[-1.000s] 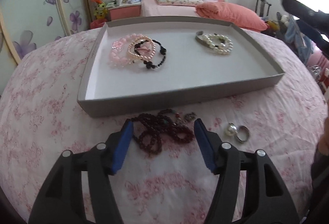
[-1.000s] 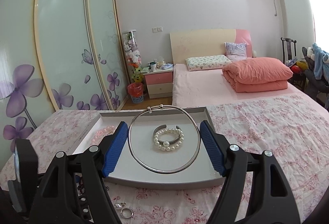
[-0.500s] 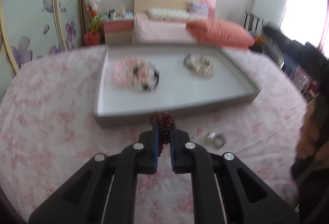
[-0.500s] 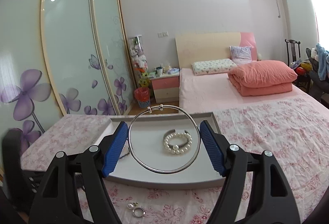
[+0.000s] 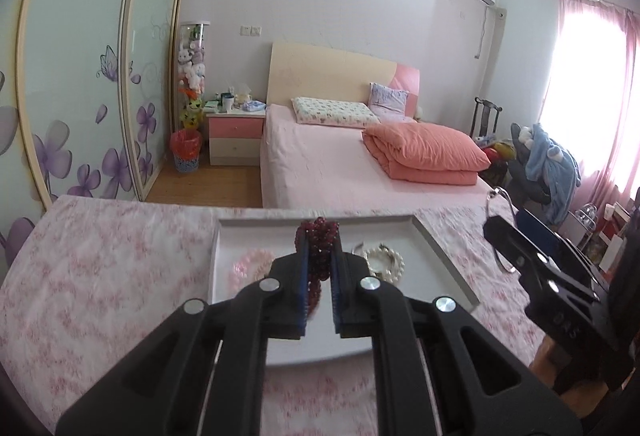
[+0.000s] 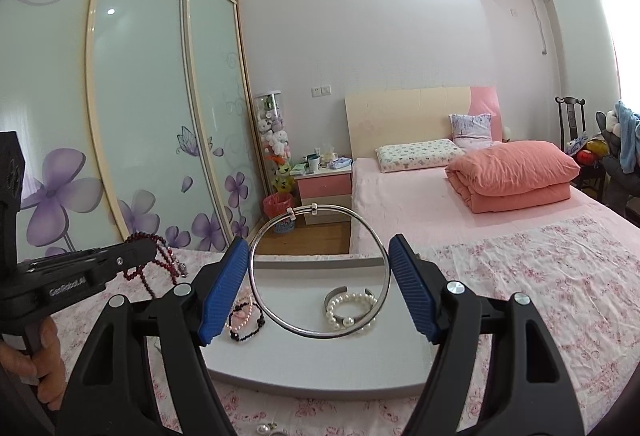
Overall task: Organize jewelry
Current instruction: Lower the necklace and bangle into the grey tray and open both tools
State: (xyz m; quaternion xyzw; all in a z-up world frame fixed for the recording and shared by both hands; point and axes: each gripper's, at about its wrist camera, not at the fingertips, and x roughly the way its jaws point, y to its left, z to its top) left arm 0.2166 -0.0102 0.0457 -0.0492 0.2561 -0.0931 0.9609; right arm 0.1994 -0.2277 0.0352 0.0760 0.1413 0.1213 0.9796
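Note:
My left gripper [image 5: 319, 256] is shut on a dark red bead necklace [image 5: 318, 240], lifted above the grey tray [image 5: 436, 248]. From the right wrist view the same necklace [image 6: 158, 260] dangles from the left gripper [image 6: 144, 250] at the left. My right gripper [image 6: 318, 268] holds a thin silver hoop necklace [image 6: 320, 332] between its blue pads, above the tray [image 6: 312, 368]. In the tray lie a pearl bracelet [image 6: 352, 310], a pink bead bracelet [image 5: 248, 270] and a black bead bracelet [image 6: 246, 332].
The tray sits on a pink floral cloth [image 6: 540, 276]. Small rings [image 6: 268, 428] lie on the cloth near the front edge. A person's hand [image 6: 36, 360] grips the left tool. Beyond the table stand a bed [image 5: 340, 159], a nightstand [image 5: 236, 135] and sliding wardrobe doors [image 6: 140, 115].
My left gripper closed on the dark red necklace lying in front of the tray and lifted it clear of the cloth. The right gripper rose slightly with the silver hoop.

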